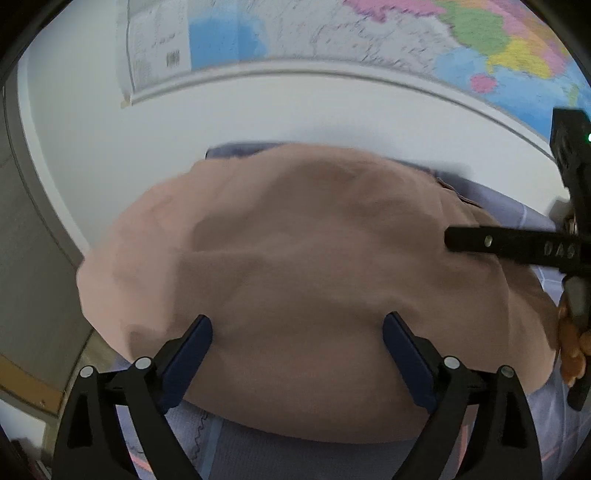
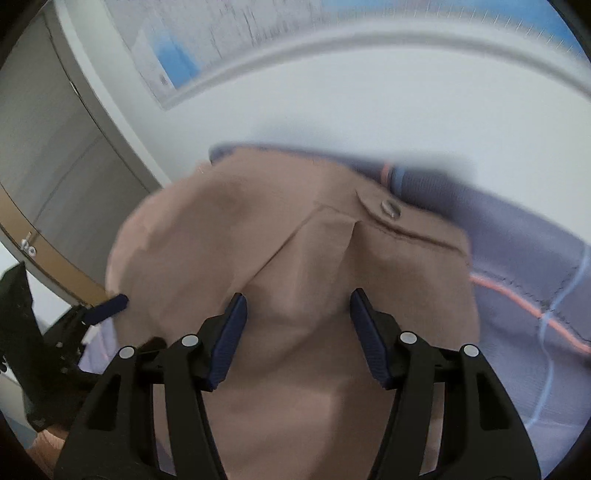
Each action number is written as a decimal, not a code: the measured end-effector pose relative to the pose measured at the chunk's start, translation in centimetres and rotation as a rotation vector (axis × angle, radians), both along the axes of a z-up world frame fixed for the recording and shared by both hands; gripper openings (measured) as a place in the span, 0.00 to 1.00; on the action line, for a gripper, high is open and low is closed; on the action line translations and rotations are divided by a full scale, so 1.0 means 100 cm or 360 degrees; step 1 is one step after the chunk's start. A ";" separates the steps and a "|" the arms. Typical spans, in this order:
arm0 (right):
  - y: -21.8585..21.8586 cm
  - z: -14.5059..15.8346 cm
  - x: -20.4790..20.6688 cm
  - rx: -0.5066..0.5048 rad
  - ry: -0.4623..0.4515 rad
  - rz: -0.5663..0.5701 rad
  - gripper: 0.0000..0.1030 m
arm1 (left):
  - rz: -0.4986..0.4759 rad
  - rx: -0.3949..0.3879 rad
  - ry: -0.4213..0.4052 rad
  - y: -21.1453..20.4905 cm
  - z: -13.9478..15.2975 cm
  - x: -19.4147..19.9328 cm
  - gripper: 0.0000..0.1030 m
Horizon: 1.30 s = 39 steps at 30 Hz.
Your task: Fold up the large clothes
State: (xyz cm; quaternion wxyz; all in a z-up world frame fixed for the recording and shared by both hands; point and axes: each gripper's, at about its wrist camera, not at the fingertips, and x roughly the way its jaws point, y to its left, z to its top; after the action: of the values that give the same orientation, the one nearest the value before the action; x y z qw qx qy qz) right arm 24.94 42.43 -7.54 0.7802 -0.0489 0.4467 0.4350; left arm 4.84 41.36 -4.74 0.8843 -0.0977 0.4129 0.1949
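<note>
Folding looks well along from where I sit: the tan garment [image 1: 314, 266] lies in a compact, rounded bundle on a lavender sheet [image 2: 517, 251] with pink and blue stitched lines, likely a bed, though I cannot be sure. My left gripper [image 1: 297, 354] hovers over the near edge with its jaws spread wide, nothing caught between them. My right gripper [image 2: 297, 332] stands over the buttoned end, jaws parted and empty, a button [image 2: 389, 207] showing ahead. Next I judge both need to drop to an edge and pinch cloth for another fold, or smooth it flat. Behind runs a white wall [image 1: 258, 107] with a coloured map [image 1: 406, 33]; a grey door [image 2: 55, 147] stands leftward
</note>
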 end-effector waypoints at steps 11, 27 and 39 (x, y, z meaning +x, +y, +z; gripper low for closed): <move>-0.034 0.009 -0.062 0.0070 -0.0144 0.0160 0.60 | 0.0076 -0.0071 -0.0091 0.022 0.026 -0.024 0.88; -0.072 0.025 -0.132 0.0111 -0.0423 0.0138 0.82 | 0.0030 0.0027 -0.0200 -0.068 0.067 -0.055 0.93; -0.109 0.037 -0.172 0.0157 -0.0531 0.0082 0.94 | 0.0140 -0.0017 -0.0254 -0.113 0.076 -0.092 0.93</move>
State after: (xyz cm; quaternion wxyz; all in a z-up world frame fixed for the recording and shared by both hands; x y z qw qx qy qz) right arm 7.70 31.54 -3.84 0.8336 -0.0933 0.2879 0.4621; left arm -4.40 30.02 2.83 0.9045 -0.1357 0.3374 0.2229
